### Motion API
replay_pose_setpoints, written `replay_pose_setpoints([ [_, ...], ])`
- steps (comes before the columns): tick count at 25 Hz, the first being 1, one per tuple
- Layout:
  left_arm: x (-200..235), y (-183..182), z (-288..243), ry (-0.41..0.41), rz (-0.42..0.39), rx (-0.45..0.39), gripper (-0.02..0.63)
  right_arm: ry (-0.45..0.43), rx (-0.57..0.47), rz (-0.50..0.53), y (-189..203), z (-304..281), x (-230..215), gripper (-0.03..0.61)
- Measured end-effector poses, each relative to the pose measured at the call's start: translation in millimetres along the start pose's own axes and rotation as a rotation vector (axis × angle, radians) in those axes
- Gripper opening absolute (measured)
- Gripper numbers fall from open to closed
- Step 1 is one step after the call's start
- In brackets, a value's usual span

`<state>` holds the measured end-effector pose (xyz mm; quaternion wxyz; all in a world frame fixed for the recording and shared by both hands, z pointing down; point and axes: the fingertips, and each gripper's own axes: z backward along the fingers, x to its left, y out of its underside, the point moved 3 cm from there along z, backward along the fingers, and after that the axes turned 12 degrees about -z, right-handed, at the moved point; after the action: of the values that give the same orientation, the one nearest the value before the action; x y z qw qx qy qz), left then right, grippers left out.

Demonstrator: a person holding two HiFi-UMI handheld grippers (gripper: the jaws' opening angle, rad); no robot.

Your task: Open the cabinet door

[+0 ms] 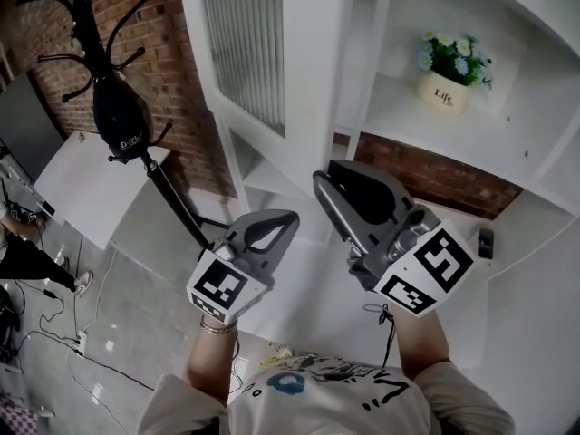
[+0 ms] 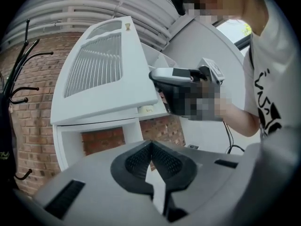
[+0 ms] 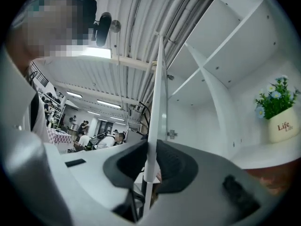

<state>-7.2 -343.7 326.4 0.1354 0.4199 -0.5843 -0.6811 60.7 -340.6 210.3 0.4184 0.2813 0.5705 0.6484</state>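
The white cabinet door (image 1: 263,53), with a ribbed glass panel, stands swung out from the cabinet (image 1: 399,120). My right gripper (image 1: 323,179) is at the door's free edge. In the right gripper view that thin edge (image 3: 158,98) runs upright between the dark pads, and my right gripper (image 3: 151,161) is shut on it. My left gripper (image 1: 288,217) hangs lower and to the left, apart from the door, shut with nothing in it. In the left gripper view its jaws (image 2: 151,147) meet at the tip, with the door (image 2: 101,79) and the right gripper (image 2: 164,76) beyond.
A potted plant (image 1: 444,89) stands on the open shelf inside the cabinet. A black coat stand (image 1: 118,107) rises at the left before a brick wall, by a white table (image 1: 82,188). Cables lie on the floor at lower left.
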Motion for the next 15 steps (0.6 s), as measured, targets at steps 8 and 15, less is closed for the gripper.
replay_pose_setpoints([
  [8,-7.9,8.4,13.9,-0.024,0.015,0.027,0.015,-0.183,0.033,-0.004,6.2,-10.9,38.6,0.071],
  [15,-3.1,22.7,33.5,-0.087,0.043,0.064,0.015,-0.335,0.014,-0.050,14.8,-30.9,73.4,0.060],
])
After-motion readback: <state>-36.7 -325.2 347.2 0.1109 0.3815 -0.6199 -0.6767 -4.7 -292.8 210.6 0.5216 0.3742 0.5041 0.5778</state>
